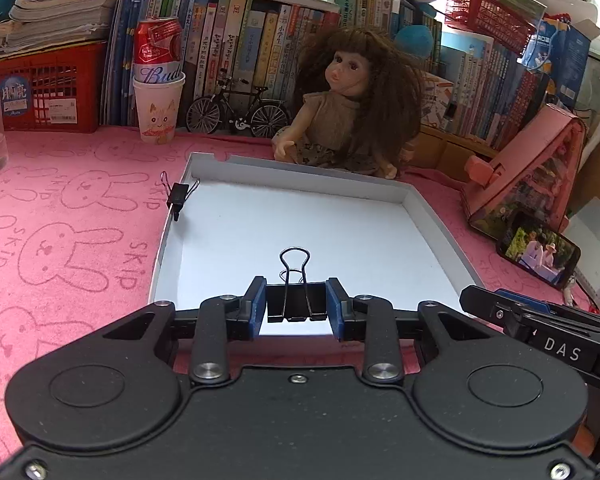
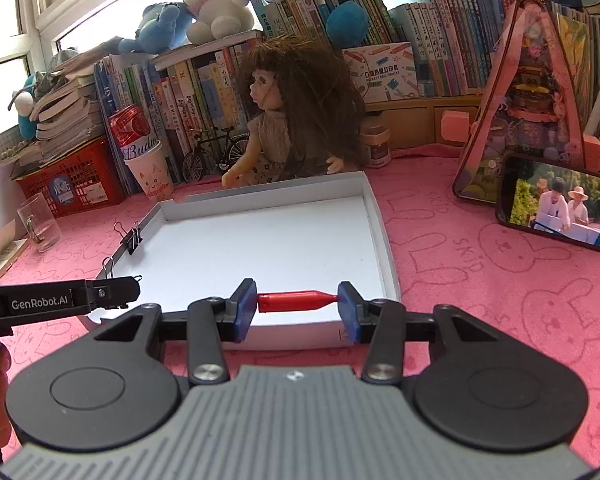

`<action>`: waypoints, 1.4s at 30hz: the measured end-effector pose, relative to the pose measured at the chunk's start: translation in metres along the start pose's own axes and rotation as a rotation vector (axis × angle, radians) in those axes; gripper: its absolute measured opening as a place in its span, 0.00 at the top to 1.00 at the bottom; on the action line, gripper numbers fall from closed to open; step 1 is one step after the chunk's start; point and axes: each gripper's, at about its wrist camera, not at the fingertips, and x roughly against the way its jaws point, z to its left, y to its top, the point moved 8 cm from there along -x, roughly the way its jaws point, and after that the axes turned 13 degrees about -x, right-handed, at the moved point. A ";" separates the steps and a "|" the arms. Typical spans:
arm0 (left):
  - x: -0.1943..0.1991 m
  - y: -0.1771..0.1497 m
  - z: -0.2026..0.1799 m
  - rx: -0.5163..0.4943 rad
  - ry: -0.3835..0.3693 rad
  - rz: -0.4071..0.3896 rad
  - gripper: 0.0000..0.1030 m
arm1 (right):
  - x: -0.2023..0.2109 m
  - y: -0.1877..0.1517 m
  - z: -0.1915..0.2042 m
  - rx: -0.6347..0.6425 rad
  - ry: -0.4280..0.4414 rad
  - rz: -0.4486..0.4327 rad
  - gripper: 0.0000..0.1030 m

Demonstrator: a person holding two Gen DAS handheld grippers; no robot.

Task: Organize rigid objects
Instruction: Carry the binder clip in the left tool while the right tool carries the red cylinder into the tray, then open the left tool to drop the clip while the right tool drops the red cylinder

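The shallow white cardboard tray (image 1: 428, 216) lies flat on the pink bunny-print cloth that covers the surface (image 1: 68, 208), and it seems to be where the small rigid items are meant to go; a small black metal binder clip (image 1: 178, 194) is already pinched onto its left wall. The main risk sits with the light tray itself: if either claw bumps a wall on the way down, I judge the tray could slide on the cloth or tip, and the mounted clip could be knocked loose. The brown-haired doll in a beige dress (image 1: 348, 100) sits just behind the far wall, so reaching too deep could topple it. The left claw (image 1: 296, 302) is held level over the near edge of the tray, pointing toward the doll, its blue pads closed on a large black metal binder clip (image 1: 296, 300) whose wire loops stand upright. Released from this height, that clip could bounce or fall on its side. The right claw (image 2: 296, 302), also level over the near edge and just beside the other tool, is closed end to end on a small red plastic pen cap (image 2: 296, 300). Gripped by its narrow tip, the cap may pivot or pop out, and being round it would likely roll.
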 end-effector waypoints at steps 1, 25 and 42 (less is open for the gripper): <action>-0.007 0.004 0.001 0.000 -0.009 0.007 0.71 | -0.006 0.004 0.001 -0.001 0.010 0.010 0.52; -0.104 0.016 -0.002 -0.047 -0.020 0.198 0.71 | -0.107 0.022 -0.003 -0.080 -0.088 0.267 0.52; -0.106 0.017 -0.010 0.000 -0.055 0.177 0.71 | -0.111 0.018 0.002 -0.077 -0.084 0.267 0.49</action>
